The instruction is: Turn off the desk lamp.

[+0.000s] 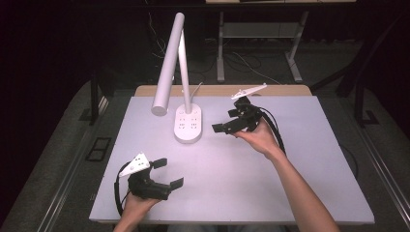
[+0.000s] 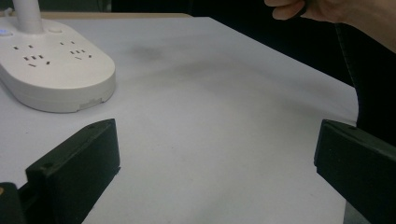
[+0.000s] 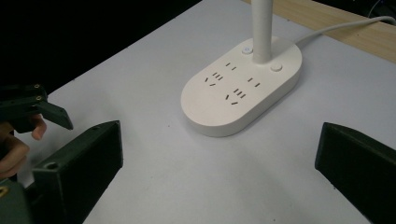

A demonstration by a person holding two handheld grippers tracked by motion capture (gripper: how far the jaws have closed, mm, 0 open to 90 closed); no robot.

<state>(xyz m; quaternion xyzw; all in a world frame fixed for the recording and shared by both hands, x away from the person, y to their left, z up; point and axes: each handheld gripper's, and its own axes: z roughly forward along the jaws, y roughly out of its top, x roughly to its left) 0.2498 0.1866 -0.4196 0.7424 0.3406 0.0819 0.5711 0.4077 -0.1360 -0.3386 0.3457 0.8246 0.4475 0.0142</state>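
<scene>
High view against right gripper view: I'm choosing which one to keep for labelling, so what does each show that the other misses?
High view alone: the lamp's tube head, the right gripper seen from outside, floor and table legs. Right gripper view alone: the base's two round buttons and socket slots in detail. Both share: the lamp base, its upright stem, the white tabletop and the left gripper.

One desk lamp [image 1: 180, 77] stands on the worktop [image 1: 232, 183], its oval base [image 3: 240, 91] carrying four socket groups and two round buttons. Two grippers flank that lamp: the left gripper [image 1: 169, 173] and the right gripper [image 1: 223, 121], each with two jaws.
</scene>
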